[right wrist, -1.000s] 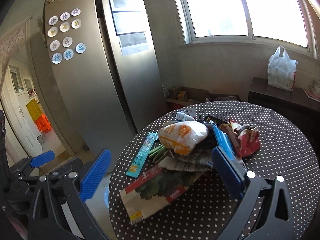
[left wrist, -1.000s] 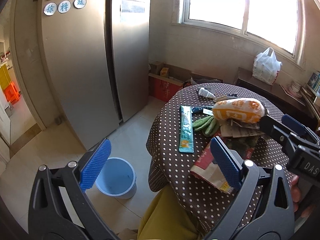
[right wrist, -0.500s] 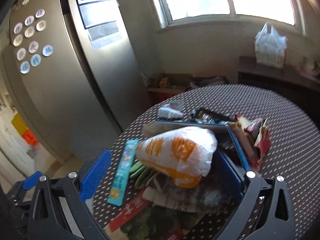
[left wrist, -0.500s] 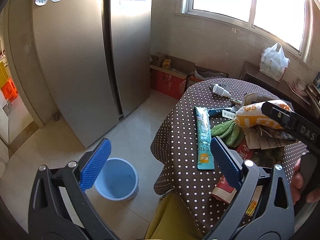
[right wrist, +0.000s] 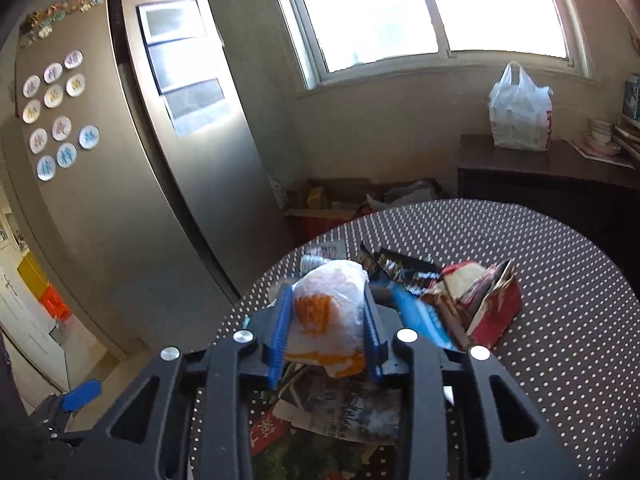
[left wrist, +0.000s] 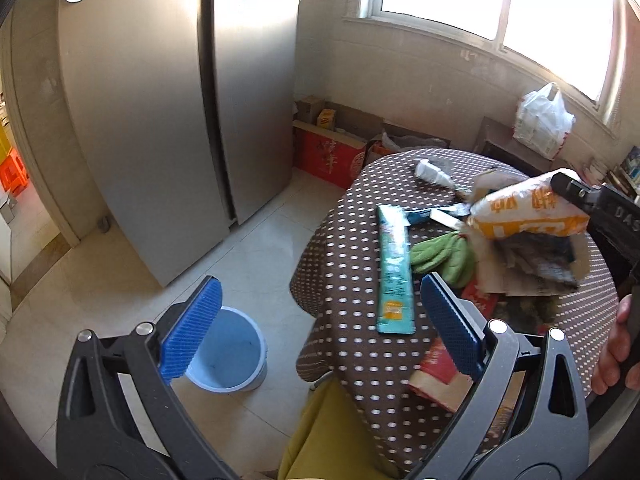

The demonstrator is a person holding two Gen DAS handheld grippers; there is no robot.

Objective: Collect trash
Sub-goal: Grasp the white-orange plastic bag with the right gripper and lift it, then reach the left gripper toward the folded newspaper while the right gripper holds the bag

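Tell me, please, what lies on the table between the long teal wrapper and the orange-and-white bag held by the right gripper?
In the left wrist view, green pods lie between the teal wrapper and the orange-and-white bag.

Steel fridge (left wrist: 180,120) with round magnets (right wrist: 56,120), bright window (right wrist: 420,12), possibly groceries in white bag (right wrist: 520,116)

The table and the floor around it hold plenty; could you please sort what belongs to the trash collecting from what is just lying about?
Job:
white and orange bag, clamped in right gripper
teal wrapper
blue bin

Lying about:
fridge
white shopping bag
red box
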